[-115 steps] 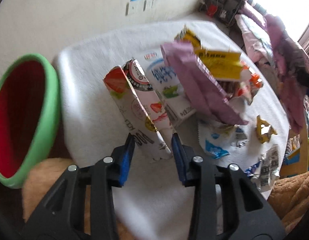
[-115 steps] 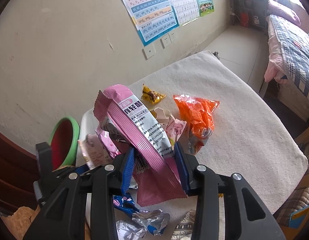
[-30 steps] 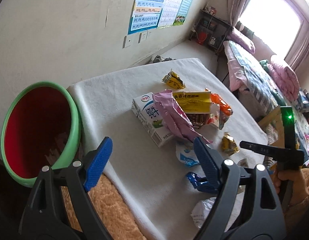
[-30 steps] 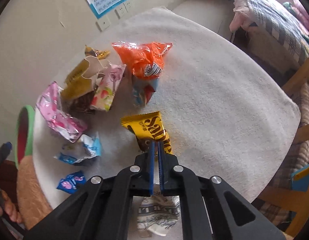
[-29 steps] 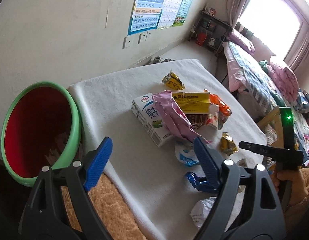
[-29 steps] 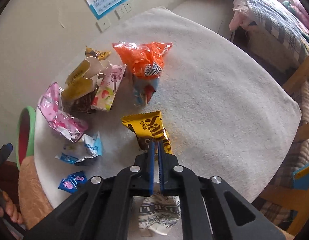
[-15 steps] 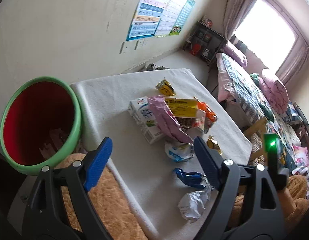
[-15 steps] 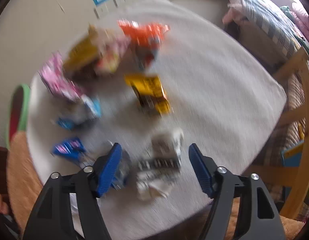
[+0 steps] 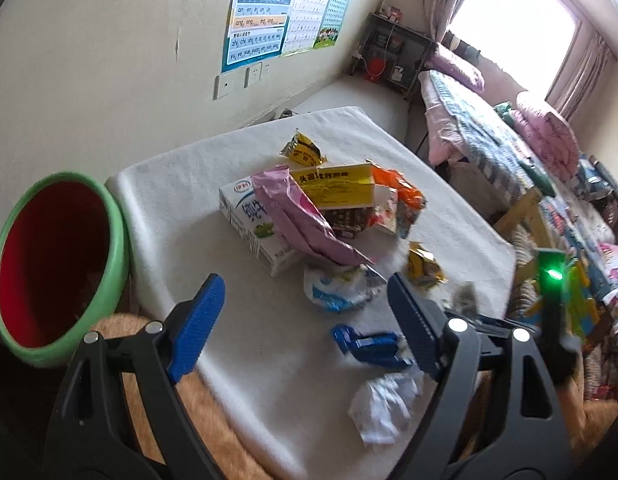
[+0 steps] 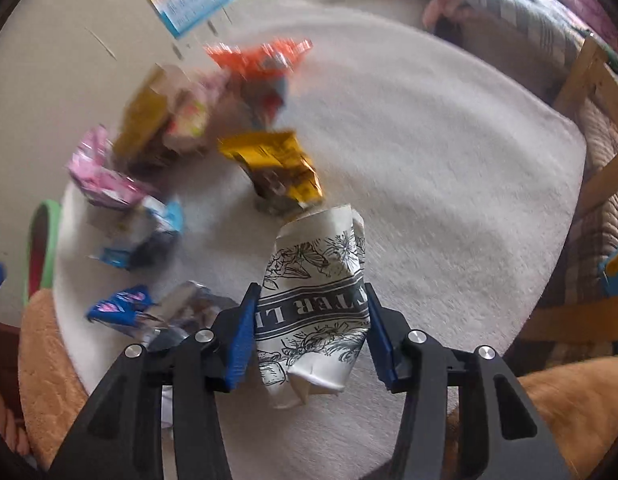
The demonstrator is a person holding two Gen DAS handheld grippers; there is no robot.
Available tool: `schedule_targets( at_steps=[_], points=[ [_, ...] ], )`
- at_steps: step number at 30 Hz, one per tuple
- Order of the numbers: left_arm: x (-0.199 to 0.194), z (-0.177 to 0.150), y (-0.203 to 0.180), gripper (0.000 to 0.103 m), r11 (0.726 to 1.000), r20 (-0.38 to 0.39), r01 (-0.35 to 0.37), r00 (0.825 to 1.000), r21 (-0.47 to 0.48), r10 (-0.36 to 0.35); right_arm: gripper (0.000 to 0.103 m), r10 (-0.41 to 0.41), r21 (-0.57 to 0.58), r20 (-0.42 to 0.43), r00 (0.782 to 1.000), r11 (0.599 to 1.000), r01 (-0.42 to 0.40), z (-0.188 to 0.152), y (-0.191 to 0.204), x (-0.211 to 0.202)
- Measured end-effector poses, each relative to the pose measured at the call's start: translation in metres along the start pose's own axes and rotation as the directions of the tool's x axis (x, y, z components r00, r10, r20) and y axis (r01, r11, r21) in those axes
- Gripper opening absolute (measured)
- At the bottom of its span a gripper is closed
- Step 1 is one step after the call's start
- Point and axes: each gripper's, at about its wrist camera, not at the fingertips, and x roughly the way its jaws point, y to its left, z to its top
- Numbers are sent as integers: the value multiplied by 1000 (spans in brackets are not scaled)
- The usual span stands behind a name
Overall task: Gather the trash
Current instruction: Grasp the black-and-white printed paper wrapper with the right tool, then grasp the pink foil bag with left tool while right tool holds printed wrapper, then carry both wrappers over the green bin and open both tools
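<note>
right gripper point(image 10: 311, 332) is closing its jaws around a black-and-white printed wrapper point(image 10: 315, 304) on the table point(image 10: 449, 184). left gripper point(image 9: 305, 328) hangs spread wide, holding nothing.

Before me: counter point(image 9: 181, 200) under a white cloth | wall behind it: charts point(image 9: 261, 16) above switch plates point(image 9: 225, 85) | far corner: dark shelf point(image 9: 393, 56) with a red item | my right: bed point(image 9: 489, 136) with pink bedding, curtained window point(image 9: 521, 28) | counter's near edge: tan plush cover point(image 10: 41, 368)
</note>
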Motion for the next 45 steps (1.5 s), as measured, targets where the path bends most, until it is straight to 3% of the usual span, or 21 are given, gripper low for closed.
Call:
schedule_targets(
  at_steps=[6,12,13,14,16,17,21,28,34,45],
  points=[
    [62,24,1,80,997,-54,-51,997,-51,48,48,21,-37,107,994,999,-17,5,10,-30],
    [97,35,3,73,993,-97,-82,993,-87,74,49,44,-59,142,989,998,-35,18,20,-41],
    [102,37,1,69,993,-102,-89,992,-76,81,49,47,-61,144,989,997,-38,17,21,-45],
    [106,38,0,55,994,-112,-91,990,-66,83,49,50,-63,147,988,997,-41,18,22,-46],
    [111,38,0,42,994,-128,-88,989,-60,80,49,54,-65,152,987,997,-45,19,22,-51],
    [110,38,2,35,994,-124,-85,989,-63,76,49,57,-64,157,986,997,-48,20,22,-53],
    [92,37,12,29,994,-105,-41,994,-97,31,49,76,-49,172,982,996,-68,22,24,-59],
    [33,42,13,28,999,28,-18,999,-42,19,49,118,-66,204,972,992,-106,31,38,-72],
    [-9,43,26,28,998,119,-51,992,-20,54,49,145,-102,208,967,987,-126,35,59,-77],
    [-39,41,78,28,990,163,-114,979,-84,126,49,162,-177,185,969,976,-130,42,101,-70]
  ],
)
